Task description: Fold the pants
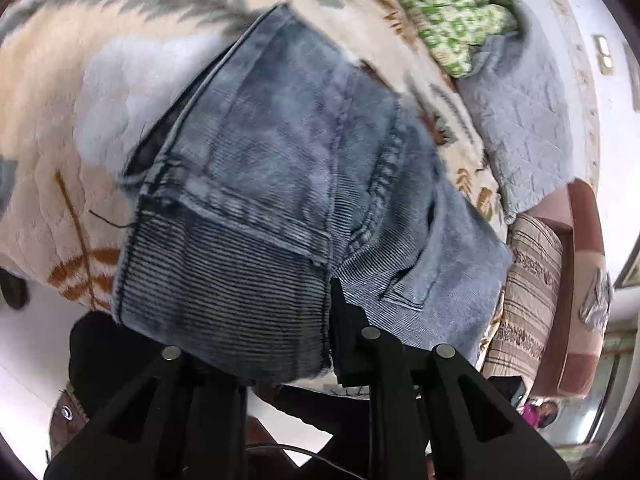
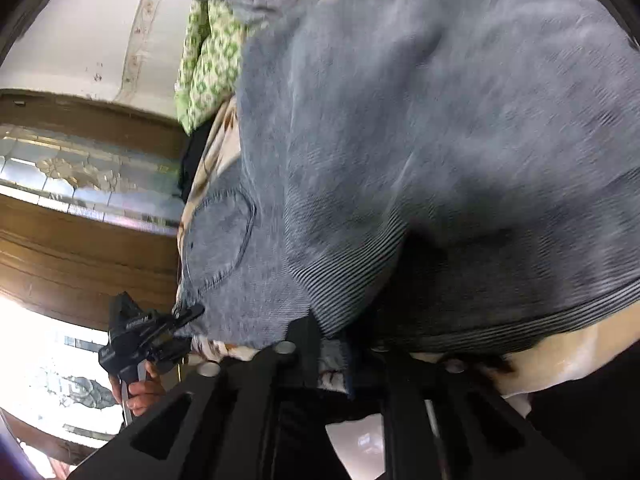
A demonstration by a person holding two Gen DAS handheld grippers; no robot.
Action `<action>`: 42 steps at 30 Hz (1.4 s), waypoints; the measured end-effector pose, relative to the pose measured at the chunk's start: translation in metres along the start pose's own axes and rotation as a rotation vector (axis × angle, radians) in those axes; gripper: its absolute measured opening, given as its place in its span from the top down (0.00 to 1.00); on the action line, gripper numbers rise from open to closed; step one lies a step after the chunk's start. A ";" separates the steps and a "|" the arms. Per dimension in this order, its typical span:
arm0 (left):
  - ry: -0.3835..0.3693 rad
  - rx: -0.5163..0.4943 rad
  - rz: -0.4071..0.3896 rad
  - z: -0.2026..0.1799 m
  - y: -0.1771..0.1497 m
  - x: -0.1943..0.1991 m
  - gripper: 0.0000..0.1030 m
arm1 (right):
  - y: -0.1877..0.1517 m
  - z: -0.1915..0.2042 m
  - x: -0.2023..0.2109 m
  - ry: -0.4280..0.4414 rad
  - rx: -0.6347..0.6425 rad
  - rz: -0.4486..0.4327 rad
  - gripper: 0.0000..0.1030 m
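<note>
Denim pants (image 1: 280, 168), washed blue with a corduroy-like rib: item lies on a bed, over a plush cream blanket (image 1: 60, 120) printed with grey and rust leaf motifs. Already doubled over itself, one layer stacked on another; a hem edge and side seam run across the upper layer in the left wrist view, a back pocket (image 2: 218, 236) shows on the lower layer in the right wrist view.

Left tool (image 1: 330, 320): jaws drawn nearly together on the near edge of the pants, cloth pinched between them. Seen from the right wrist view (image 2: 188, 316), it bites the corner beside the pocket, a hand (image 2: 140, 392) gripping its handle below.

Right tool (image 2: 340, 344): jaws narrowly apart with the fabric edge between them; the pads are in shadow, but it appears closed on the pants.

Reason for holds, as judged: two grips spaced along the same near edge keep that edge straight and both layers together, so the next fold can be carried over evenly without the layers slipping.

Adjacent, not in use: green-and-white patterned cloth (image 1: 452, 12) and grey quilted cover (image 1: 520, 112) heaped at the far side of the bed; striped pillow (image 1: 528, 288) at its edge.
</note>
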State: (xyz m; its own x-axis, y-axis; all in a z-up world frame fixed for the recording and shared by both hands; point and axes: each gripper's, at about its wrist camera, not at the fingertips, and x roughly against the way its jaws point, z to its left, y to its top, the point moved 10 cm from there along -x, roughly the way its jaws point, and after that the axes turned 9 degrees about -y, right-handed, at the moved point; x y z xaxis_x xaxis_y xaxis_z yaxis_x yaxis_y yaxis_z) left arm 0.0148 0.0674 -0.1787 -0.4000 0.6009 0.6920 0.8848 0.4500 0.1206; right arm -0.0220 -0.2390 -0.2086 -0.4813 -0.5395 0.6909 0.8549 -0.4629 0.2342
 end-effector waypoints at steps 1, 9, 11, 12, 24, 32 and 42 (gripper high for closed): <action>0.003 -0.017 -0.013 -0.002 0.001 0.003 0.84 | 0.005 -0.003 0.007 0.004 -0.008 -0.026 0.63; -0.006 0.005 0.005 0.000 0.002 -0.006 0.65 | 0.038 -0.113 0.107 -0.088 -0.306 -0.297 0.53; -0.009 0.029 0.012 0.002 0.003 -0.010 0.65 | 0.045 -0.135 0.119 -0.061 -0.379 -0.333 0.51; -0.008 0.036 0.012 0.003 0.002 -0.010 0.65 | 0.049 -0.141 0.123 -0.043 -0.400 -0.350 0.51; -0.005 -0.002 -0.051 -0.026 0.011 0.014 0.87 | 0.112 -0.141 0.176 -0.002 -0.314 -0.508 0.97; 0.059 0.051 -0.003 0.004 0.000 -0.005 0.86 | 0.074 -0.196 0.204 -0.081 -0.364 -0.479 0.90; 0.071 0.030 -0.020 -0.002 0.005 -0.004 0.78 | 0.108 -0.185 0.142 -0.044 -0.405 -0.398 0.49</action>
State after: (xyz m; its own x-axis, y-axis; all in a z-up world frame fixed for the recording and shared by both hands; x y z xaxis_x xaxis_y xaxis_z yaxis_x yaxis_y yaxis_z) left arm 0.0211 0.0655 -0.1795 -0.3987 0.5438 0.7384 0.8689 0.4815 0.1145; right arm -0.0340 -0.4959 -0.2114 -0.7355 -0.2426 0.6326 0.4628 -0.8618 0.2076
